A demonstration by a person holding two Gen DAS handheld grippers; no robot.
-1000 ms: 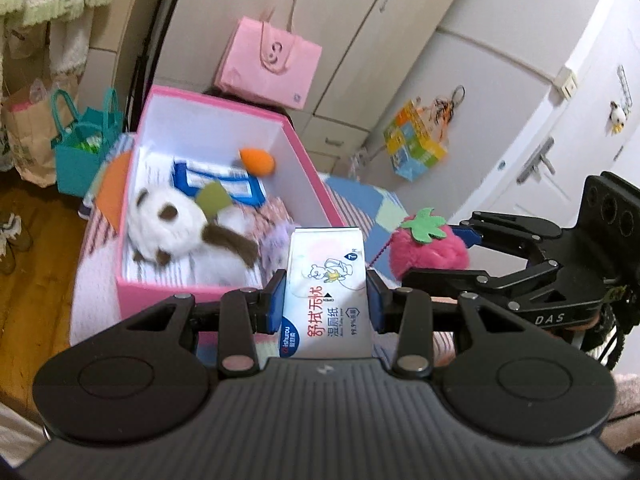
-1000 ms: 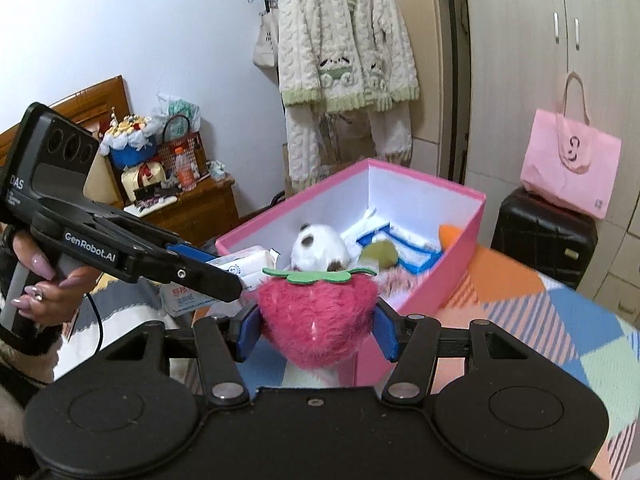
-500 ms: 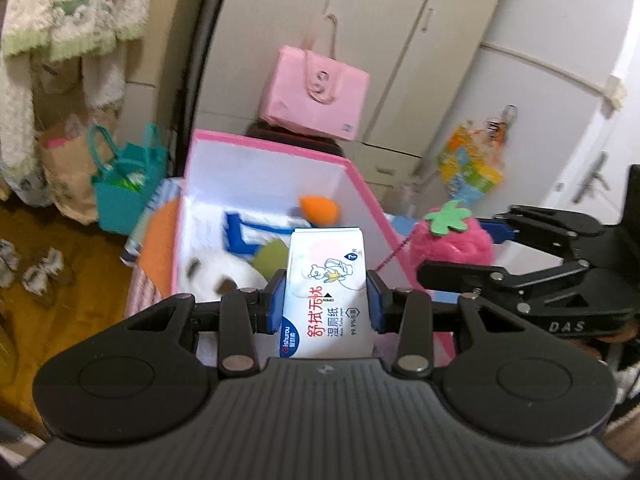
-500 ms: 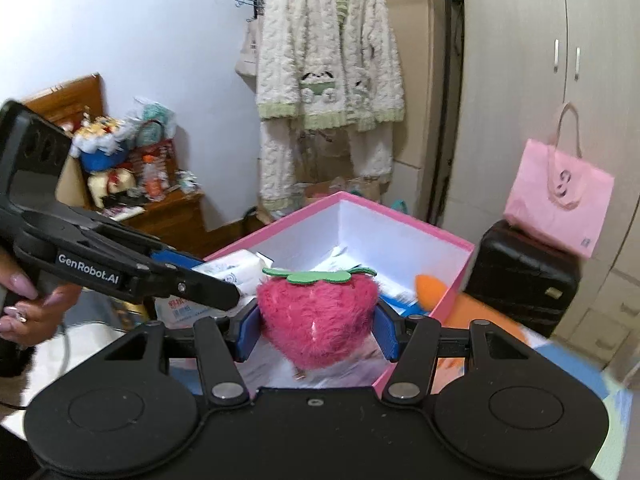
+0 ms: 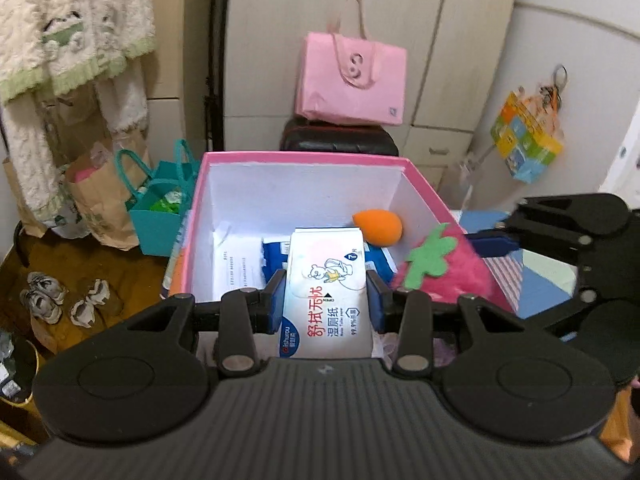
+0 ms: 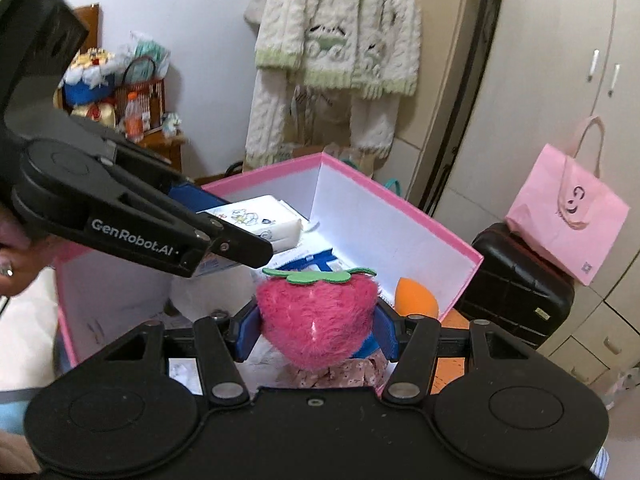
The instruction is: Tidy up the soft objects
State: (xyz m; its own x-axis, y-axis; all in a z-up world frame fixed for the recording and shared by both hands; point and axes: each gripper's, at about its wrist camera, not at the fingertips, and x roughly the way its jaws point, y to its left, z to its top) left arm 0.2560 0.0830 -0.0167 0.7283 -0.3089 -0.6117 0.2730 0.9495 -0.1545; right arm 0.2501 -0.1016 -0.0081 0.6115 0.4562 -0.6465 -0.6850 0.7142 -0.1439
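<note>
The pink box (image 5: pixel 424 184) rests on a bed (image 5: pixel 540 280) covered with a patchwork blanket of blue, pale green and striped squares, showing at the right middle of the left wrist view; an orange patch (image 6: pixel 452 368) shows by the box's corner, lower right of centre in the right wrist view. At the left of the left wrist view, the wooden floor (image 5: pixel 132 276) carries a teal bag (image 5: pixel 160 216), a brown paper bag (image 5: pixel 96 196) and slippers (image 5: pixel 64 296).
</note>
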